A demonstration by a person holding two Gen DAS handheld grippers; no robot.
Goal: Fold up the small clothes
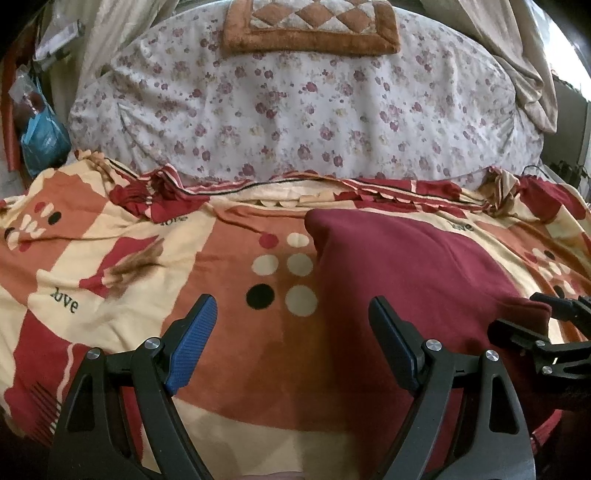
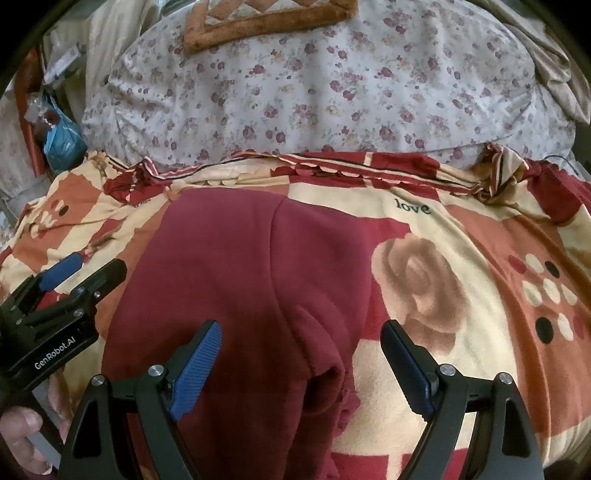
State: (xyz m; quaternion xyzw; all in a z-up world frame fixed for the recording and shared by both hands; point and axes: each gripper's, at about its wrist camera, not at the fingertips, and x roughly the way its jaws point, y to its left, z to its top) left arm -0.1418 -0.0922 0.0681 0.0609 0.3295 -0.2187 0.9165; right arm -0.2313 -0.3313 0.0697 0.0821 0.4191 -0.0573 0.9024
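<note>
A dark red garment (image 2: 236, 280) lies folded lengthwise on a patterned blanket (image 2: 461, 288); it also shows in the left wrist view (image 1: 417, 273) to the right. My left gripper (image 1: 291, 314) is open and empty, hovering above the blanket (image 1: 122, 266) just left of the garment; it shows at the left edge of the right wrist view (image 2: 85, 269). My right gripper (image 2: 301, 334) is open and empty over the garment's near right edge, and appears at the right edge of the left wrist view (image 1: 517, 314).
A floral duvet (image 1: 295, 110) lies behind the blanket, with a brown quilted cushion (image 1: 310, 29) on it. Beige cloth (image 1: 524, 66) hangs at the back right. A blue bag (image 1: 40, 133) and clutter stand at the far left.
</note>
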